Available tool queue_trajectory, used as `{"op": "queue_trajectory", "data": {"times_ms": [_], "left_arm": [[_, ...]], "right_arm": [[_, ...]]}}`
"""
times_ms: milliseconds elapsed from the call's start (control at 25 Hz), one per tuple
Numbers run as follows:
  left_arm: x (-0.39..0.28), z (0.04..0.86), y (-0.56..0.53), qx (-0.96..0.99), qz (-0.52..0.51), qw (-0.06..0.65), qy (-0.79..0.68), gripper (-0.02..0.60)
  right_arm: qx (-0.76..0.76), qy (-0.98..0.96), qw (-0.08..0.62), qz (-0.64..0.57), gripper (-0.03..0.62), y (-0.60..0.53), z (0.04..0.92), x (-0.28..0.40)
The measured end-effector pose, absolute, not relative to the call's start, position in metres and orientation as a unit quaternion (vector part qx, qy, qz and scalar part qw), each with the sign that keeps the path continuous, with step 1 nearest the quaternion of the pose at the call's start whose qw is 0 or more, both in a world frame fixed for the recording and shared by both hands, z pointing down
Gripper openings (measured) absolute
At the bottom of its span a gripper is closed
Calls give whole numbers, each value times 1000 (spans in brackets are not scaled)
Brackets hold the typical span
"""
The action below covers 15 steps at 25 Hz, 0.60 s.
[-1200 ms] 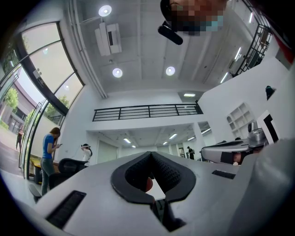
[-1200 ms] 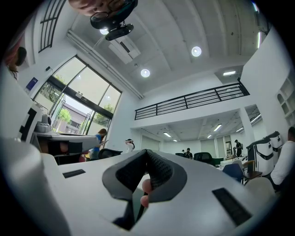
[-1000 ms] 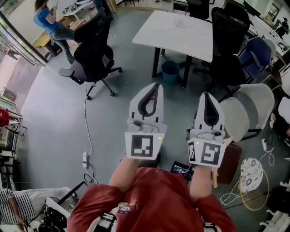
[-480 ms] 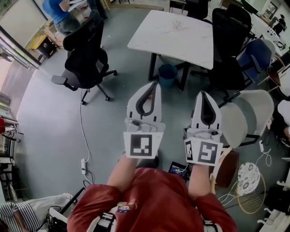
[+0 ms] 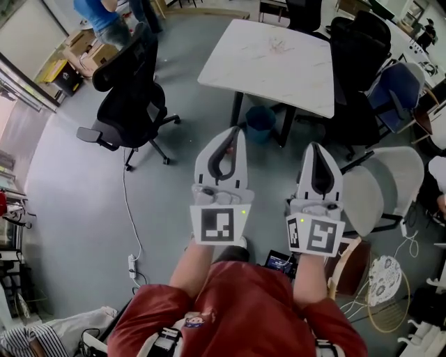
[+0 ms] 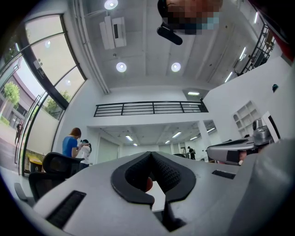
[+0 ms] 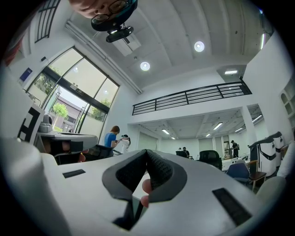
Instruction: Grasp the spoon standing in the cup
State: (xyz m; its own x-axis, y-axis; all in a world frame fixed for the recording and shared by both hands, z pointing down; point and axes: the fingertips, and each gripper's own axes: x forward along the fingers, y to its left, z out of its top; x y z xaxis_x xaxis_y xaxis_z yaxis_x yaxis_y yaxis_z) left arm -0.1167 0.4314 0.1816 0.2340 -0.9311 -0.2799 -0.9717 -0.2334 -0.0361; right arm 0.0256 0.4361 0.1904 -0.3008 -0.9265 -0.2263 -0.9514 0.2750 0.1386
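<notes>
- Plainly, neither the spoon nor the cup could be made out in any view.
- Seen from the head view, the left gripper (image 5: 237, 137) sat at centre frame with its jaws closed tip to tip, enclosing only a teardrop-shaped gap.
- The right gripper (image 5: 316, 149) was just beside it, jaws likewise pressed together and holding nothing.
- Both marker cubes (image 5: 217, 224) hid the person's hands; only forearms and the red top (image 5: 237, 310) showed at the bottom edge.
- In the left gripper view, the dark pads (image 6: 168, 174) met at the top, and a small reddish patch behind them was too small to identify.
- In the right gripper view, a fingertip (image 7: 146, 186) showed through the opening below the closed pads (image 7: 159, 171).
- A white table (image 5: 279, 63) stood at upper centre, with a blue bin (image 5: 261, 118) partly hidden beneath it.
- A black office chair (image 5: 132, 90) stood at upper left.
- A person in blue (image 5: 104, 10) was cut off by the top edge.
- A pale chair (image 5: 380, 188) stood at right, partly behind the right gripper.
</notes>
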Motion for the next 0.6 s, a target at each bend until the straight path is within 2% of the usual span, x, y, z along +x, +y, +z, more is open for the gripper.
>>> {"op": "queue_trajectory", "data": {"times_ms": [600], "left_arm": [[-107,171,393,-787,104,114,598,9]], "right_arm": [[-601,786,76,123,12,397,182,38]]}}
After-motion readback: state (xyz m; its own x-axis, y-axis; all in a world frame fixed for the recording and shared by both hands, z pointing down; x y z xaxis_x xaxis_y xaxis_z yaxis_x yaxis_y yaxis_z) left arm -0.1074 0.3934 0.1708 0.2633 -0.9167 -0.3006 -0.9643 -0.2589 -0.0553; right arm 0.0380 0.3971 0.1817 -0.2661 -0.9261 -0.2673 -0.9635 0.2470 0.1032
